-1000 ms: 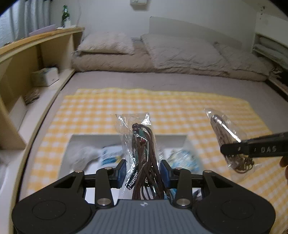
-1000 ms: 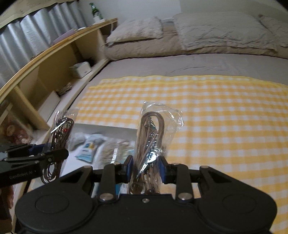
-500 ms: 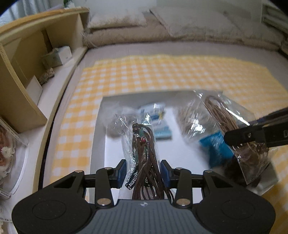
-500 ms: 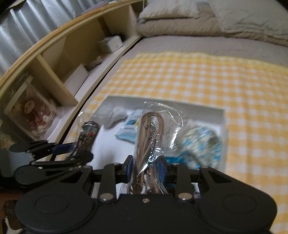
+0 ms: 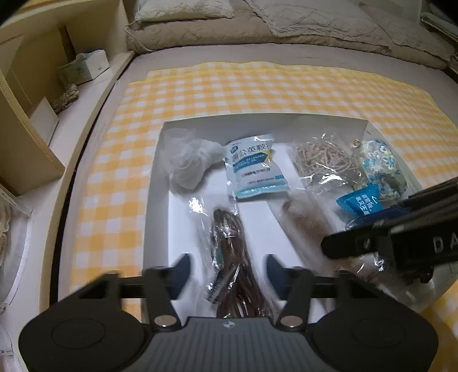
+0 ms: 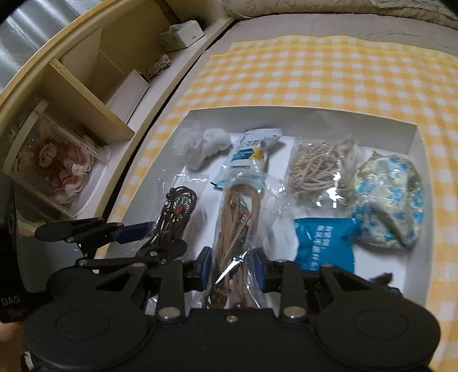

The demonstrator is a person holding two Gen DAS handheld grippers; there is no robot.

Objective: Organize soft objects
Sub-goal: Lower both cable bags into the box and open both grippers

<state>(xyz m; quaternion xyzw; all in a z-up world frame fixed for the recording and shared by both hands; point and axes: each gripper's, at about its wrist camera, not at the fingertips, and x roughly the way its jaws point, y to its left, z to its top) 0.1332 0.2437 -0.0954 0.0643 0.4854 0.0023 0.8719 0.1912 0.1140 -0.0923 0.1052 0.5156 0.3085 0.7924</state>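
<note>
A white box (image 5: 154,183) (image 6: 412,160) lies on the yellow checked cloth and holds several soft packets. My left gripper (image 5: 227,271) is open over the box's near left, its jaws spread wide of a clear bag of dark brown cord (image 5: 232,257) (image 6: 174,217) lying in the box. My right gripper (image 6: 232,264) has its jaws apart around a clear bag of tan cord (image 6: 237,229) (image 5: 303,220) that rests in the box.
In the box lie a white mesh pouch (image 5: 189,163), a white-blue packet (image 5: 254,168), a bag of beige string (image 6: 317,168), a floral pouch (image 6: 389,197) and a blue packet (image 6: 323,243). A wooden shelf (image 6: 86,94) runs along the left; pillows (image 5: 315,20) lie beyond.
Both grippers came down into the box with their bags. The left jaws spread wide and let go of the dark cord bag; the right jaws also opened around the tan cord bag.
</note>
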